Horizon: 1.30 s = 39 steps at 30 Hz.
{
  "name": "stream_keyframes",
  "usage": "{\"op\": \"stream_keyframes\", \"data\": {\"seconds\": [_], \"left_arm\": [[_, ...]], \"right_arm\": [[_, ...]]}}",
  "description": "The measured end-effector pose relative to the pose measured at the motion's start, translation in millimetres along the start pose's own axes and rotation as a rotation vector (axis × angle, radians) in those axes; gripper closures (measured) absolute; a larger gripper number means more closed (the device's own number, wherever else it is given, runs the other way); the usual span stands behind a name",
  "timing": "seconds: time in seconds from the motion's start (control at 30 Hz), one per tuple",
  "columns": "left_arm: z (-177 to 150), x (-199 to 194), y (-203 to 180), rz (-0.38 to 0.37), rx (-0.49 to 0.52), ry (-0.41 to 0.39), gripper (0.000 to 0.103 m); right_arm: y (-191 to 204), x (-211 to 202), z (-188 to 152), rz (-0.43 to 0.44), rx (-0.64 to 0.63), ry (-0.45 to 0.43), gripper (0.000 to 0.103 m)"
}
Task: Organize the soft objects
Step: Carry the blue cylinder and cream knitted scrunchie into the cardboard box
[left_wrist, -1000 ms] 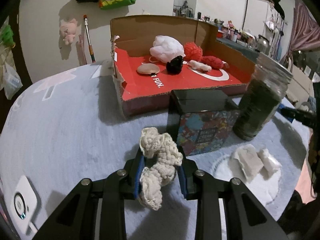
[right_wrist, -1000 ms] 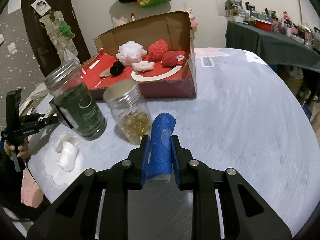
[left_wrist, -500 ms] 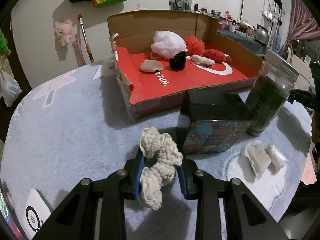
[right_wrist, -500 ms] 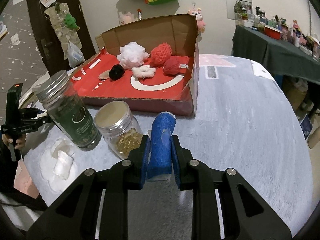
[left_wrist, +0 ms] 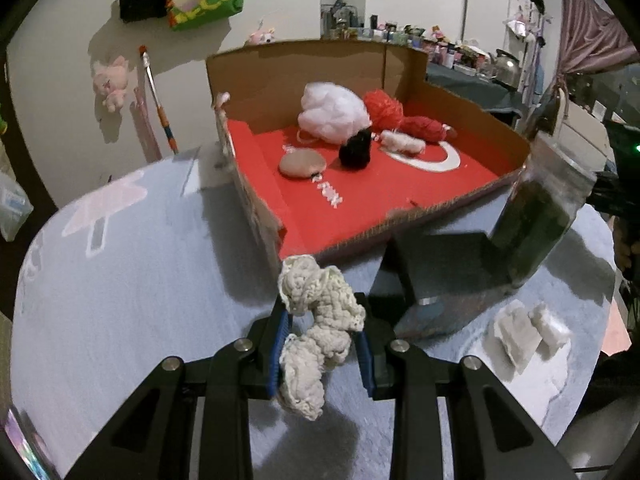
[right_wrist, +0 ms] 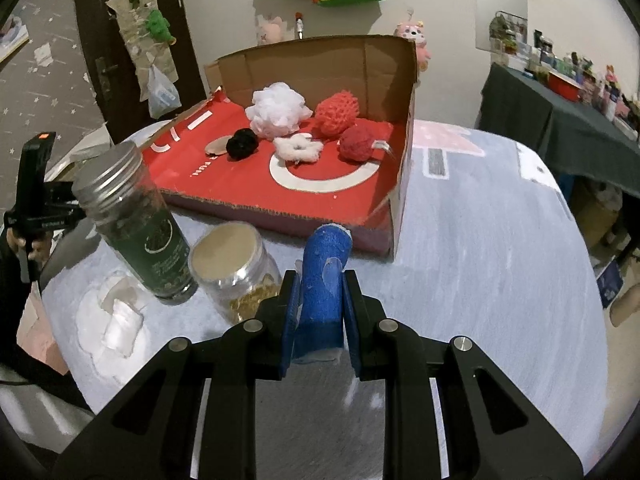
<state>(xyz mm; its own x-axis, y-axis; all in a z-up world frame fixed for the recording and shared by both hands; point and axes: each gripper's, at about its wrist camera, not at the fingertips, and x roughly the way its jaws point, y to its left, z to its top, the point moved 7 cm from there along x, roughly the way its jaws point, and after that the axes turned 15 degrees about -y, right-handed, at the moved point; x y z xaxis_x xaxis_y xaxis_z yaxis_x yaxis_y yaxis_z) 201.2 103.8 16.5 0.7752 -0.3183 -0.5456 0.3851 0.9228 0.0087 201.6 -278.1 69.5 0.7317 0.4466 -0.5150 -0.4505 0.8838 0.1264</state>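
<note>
My left gripper [left_wrist: 322, 340] is shut on a cream knitted cloth [left_wrist: 320, 320], held above the grey table short of the cardboard box [left_wrist: 360, 236]. My right gripper [right_wrist: 320, 312] is shut on a blue sponge roll [right_wrist: 324, 280], just in front of the same box [right_wrist: 312, 216]. Inside the red-floored box lie a white pouf [left_wrist: 334, 114], a red pouf [right_wrist: 336, 114], a red yarn ball [right_wrist: 358, 144], a black ball [left_wrist: 354, 152], a small white piece [right_wrist: 298, 148] and a tan pad [left_wrist: 302, 164].
A tall dark green jar [right_wrist: 136, 228] and a short jar of yellow capsules [right_wrist: 236, 268] stand left of the right gripper. A black-lidded patterned box [left_wrist: 440, 280] sits right of the left gripper. White wads [left_wrist: 528, 328] lie on the table. A dark-clothed side table [right_wrist: 560, 120] stands right.
Both grippers have moved forward toward the box, which now looks larger and nearer. Each keeps its hold on its soft object.
</note>
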Motion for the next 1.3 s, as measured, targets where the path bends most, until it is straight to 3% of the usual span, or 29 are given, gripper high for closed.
{"op": "stream_keyframes", "data": {"seconds": [0.37, 0.57, 1.0, 1.3], "left_arm": [[56.4, 19.7, -3.6, -0.058, 0.029, -0.021, 0.072], [64.5, 59.8, -2.8, -0.055, -0.026, 0.085, 0.071], [61.7, 118.7, -4.5, -0.006, -0.020, 0.248, 0.071], [53.3, 134.3, -7.3, 0.014, 0.009, 0.300, 0.070]], "right_arm": [[2.2, 25.1, 47.0, 0.060, -0.025, -0.006, 0.083], [3.6, 64.3, 69.1, 0.035, -0.025, 0.058, 0.083], [5.0, 140.9, 63.7, -0.105, -0.131, 0.293, 0.083], [0.0, 157.7, 48.1, -0.147, -0.177, 0.362, 0.082]]}}
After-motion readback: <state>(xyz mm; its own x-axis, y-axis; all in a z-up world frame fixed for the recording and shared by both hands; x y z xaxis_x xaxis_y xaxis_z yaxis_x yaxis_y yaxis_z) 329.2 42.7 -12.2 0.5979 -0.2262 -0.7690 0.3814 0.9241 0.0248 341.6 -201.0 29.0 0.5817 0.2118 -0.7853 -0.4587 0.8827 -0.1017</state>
